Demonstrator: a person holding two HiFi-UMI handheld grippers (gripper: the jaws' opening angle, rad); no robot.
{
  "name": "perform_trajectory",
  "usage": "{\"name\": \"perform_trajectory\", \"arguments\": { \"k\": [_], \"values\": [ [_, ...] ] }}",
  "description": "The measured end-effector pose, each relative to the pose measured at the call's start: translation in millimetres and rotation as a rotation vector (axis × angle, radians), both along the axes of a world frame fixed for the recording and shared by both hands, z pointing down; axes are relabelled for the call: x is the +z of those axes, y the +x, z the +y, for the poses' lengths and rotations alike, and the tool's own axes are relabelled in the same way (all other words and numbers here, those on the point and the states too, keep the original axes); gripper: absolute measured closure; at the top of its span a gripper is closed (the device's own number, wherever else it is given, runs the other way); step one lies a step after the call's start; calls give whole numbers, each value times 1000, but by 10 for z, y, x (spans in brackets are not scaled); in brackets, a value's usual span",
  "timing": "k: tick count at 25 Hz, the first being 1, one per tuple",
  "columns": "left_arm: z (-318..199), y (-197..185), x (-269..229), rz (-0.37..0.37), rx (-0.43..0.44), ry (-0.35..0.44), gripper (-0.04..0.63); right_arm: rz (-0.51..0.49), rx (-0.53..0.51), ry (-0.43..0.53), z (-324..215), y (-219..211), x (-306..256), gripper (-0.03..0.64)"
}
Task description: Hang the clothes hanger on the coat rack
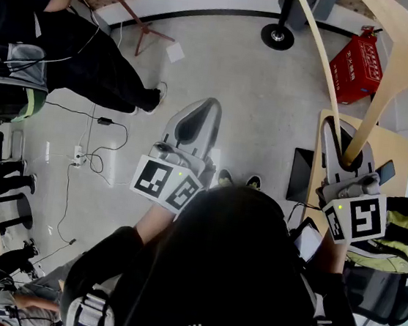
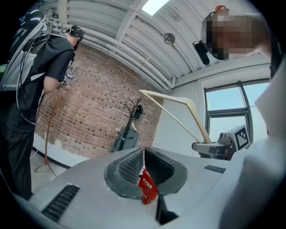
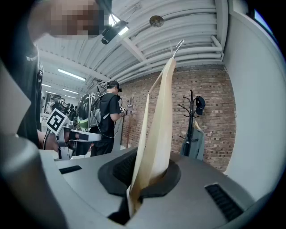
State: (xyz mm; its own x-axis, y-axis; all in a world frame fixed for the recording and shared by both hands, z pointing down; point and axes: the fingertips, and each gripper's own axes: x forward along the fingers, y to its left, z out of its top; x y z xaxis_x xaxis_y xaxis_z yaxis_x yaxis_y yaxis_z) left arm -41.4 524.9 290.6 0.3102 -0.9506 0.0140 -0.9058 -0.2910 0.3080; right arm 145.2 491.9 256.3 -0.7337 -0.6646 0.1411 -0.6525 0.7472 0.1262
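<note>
Two grippers held out side by side ahead of the wearer in the head view; right gripper [image 1: 339,146] clamped tight on the lower end of the pale wooden clothes hanger [image 1: 384,107], jaws pressed flat against both faces of the wood; hanger rising steeply and tilted out of the grip, with a thinner pale bar sweeping off toward the upper left of that view; metal hook [image 3: 178,44] at the very top in the right gripper view, free in the air against the ceiling; left gripper [image 1: 194,124] off to the left, apart from the hanger and touching no part of it; jaws there drawn together, pads meeting along a thin seam; small red printed patch [image 2: 147,188] at the lower end of that seam, unclear whether pinched between the pads or lying beyond them; dark coat rack [image 3: 191,120] upright against the brick wall [image 3: 223,103], well apart from the hanger, just to its right in the right gripper view; dark cap [image 3: 199,104] on one upper prong, grey-blue garment [image 3: 196,143] lower on the pole; person in black [image 1: 71,46] standing off to the left on the pale floor [image 1: 271,93]; red box [image 1: 360,67] on that floor, beyond the hanger.
</note>
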Motion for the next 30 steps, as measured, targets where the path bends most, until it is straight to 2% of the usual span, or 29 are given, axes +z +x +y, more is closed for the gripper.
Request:
{"name": "perform_trajectory", "arguments": {
  "k": [11,22,30],
  "values": [
    [81,-8,-3,2,4,1,565,-1,-5,-20,100,-12,58,598],
    [125,-296,105,32,21,-5,565,-18,8,-48,163,-271,76,598],
    [-133,-274,324,27,32,-33,565,-41,1,-80,-75,-295,240,598]
  ]
}}
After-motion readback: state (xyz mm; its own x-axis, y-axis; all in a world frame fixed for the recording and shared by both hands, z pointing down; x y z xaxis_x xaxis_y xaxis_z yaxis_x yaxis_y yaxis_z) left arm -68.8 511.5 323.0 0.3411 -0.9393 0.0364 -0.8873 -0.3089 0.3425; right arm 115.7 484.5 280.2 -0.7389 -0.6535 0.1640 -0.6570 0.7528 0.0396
